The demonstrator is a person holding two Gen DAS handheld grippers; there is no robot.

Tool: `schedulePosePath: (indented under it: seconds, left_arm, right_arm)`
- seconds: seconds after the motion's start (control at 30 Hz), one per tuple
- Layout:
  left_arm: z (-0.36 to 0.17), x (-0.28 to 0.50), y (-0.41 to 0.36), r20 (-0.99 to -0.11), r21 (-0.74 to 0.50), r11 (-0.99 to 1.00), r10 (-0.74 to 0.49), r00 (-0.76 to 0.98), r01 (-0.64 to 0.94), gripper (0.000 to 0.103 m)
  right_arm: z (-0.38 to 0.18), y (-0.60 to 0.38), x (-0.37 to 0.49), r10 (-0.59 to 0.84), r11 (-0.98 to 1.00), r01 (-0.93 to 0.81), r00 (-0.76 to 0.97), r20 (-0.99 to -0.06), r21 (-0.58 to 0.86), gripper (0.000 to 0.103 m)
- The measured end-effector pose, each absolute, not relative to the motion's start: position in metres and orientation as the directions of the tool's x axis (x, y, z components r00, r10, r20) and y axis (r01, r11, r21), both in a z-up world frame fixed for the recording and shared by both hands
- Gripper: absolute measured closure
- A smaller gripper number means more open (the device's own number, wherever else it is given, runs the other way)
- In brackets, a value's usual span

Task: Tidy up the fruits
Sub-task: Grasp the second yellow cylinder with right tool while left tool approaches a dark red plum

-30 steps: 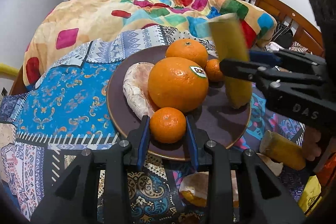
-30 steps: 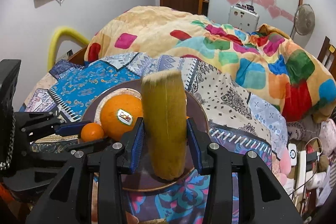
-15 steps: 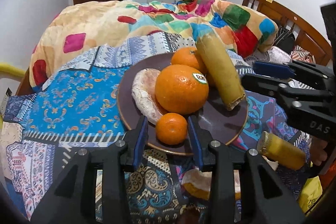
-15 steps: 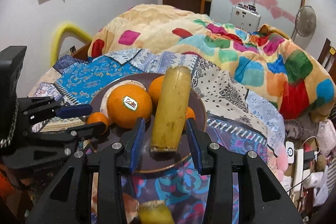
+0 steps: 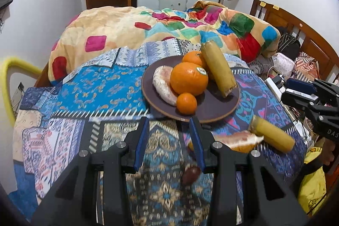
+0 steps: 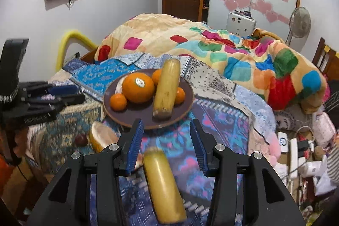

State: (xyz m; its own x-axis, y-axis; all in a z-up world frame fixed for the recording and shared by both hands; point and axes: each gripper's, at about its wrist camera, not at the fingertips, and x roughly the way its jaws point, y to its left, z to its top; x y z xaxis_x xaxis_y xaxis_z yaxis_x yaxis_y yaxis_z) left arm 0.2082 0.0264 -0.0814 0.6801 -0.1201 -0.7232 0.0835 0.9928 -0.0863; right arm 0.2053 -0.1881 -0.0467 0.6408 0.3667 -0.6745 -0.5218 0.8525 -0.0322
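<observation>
A: Where's your fruit sitting?

B: On the round dark brown plate (image 5: 214,111), which rests on the patterned blue cloth (image 5: 101,96). Your large orange with a sticker (image 5: 188,81) is in the middle, a small orange (image 5: 186,103) just in front of it, another orange (image 5: 193,58) behind, and a pale peeled citrus segment (image 5: 163,86) to its left. A long yellow cylindrical fruit (image 5: 219,70) leans across the oranges.

A: And off the plate?

B: A second yellow cylinder (image 6: 164,185), a pink-fleshed citrus wedge (image 5: 238,140) and a small dark reddish fruit (image 5: 190,174) lie on the cloth, near the plate's front rim.

A: My tongs?

B: Your left gripper (image 5: 169,137) is spread, nothing between its blue pads, clear of the plate. Your right gripper (image 6: 165,137) is opening; the loose yellow cylinder lies under the gap, untouched.
</observation>
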Motion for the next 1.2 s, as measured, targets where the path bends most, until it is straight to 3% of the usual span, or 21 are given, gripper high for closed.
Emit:
schedulePosePath:
  seconds: [0.57,0.63,1.0,1.2]
  left_arm:
    - [-0.128,0.174,0.011,-0.788,-0.098,0.991,-0.133,0.601,0.091,0.064]
    - [-0.132,0.173,0.01,-0.785,-0.108,0.989,-0.147,0.602,0.101,0.058]
    - [-0.14,0.175,-0.007,-0.786,-0.093,0.983,-0.172,0.594,0.161,0.058]
    - [-0.14,0.175,-0.01,-0.769,-0.097,0.982,-0.179,0.614,0.165,0.068]
  right_arm:
    - [-0.104,-0.193,0.19,0.313,0.84,-0.539,0.569,-0.761,-0.057,0.061]
    - [-0.107,-0.193,0.192,0.313,0.84,-0.539,0.561,-0.766,-0.052,0.061]
    - [-0.119,-0.186,0.196,0.319,0.834,-0.551,0.533,-0.784,-0.035,0.062]
    - [-0.119,-0.188,0.194,0.326,0.839,-0.543,0.546,-0.772,-0.03,0.065]
